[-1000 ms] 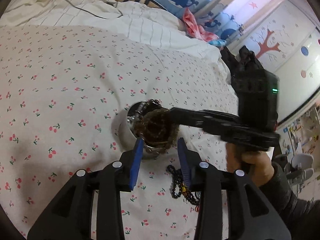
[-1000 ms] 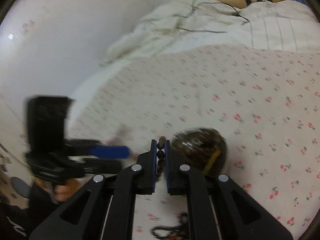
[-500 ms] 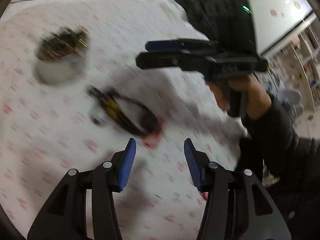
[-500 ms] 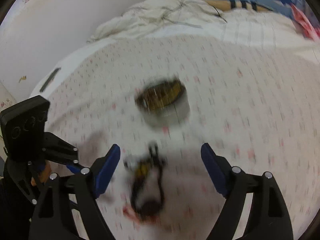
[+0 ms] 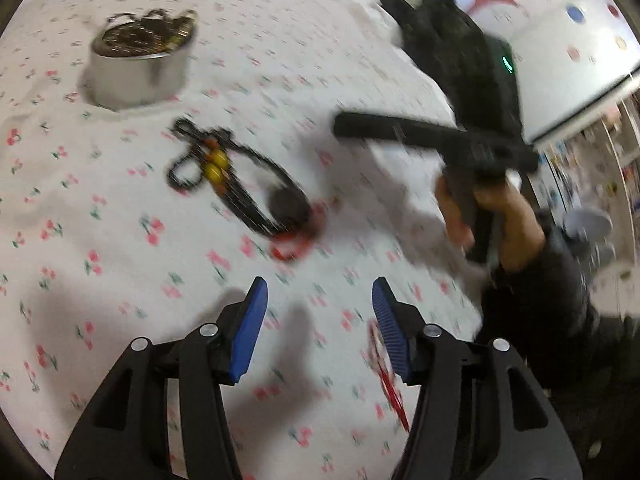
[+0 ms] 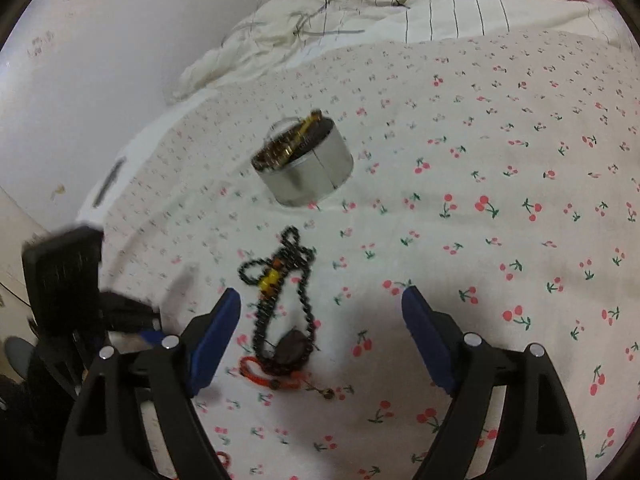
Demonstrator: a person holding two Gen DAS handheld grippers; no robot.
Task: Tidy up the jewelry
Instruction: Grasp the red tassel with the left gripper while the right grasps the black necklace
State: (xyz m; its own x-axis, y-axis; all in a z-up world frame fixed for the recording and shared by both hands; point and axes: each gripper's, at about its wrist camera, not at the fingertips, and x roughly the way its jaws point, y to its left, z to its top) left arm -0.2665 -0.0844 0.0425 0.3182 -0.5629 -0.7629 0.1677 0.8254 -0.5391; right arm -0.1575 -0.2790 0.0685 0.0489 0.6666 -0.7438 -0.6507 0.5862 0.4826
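A round metal tin [image 5: 136, 76] [image 6: 316, 176] full of brown beaded jewelry stands on the cherry-print sheet. A black bead necklace [image 5: 236, 184] [image 6: 280, 292] with yellow beads and a dark pendant lies nearer, with a red cord bracelet [image 5: 290, 246] [image 6: 276, 376] at its end. My left gripper [image 5: 318, 328] is open and empty above the sheet, short of the necklace. My right gripper [image 6: 320, 336] is open and empty, its jaws wide above the necklace's pendant end. The right gripper also shows in the left wrist view [image 5: 360, 128].
A rumpled white striped duvet [image 6: 400, 12] with cables lies behind the tin. A red string [image 5: 388, 384] lies by my left gripper's right finger. The bed edge and a white wall [image 6: 80, 80] are on the left in the right wrist view.
The right gripper let the brown bead strand go into the tin, opened wide and pulled back. Both grippers have drawn away from the tin toward the black necklace.
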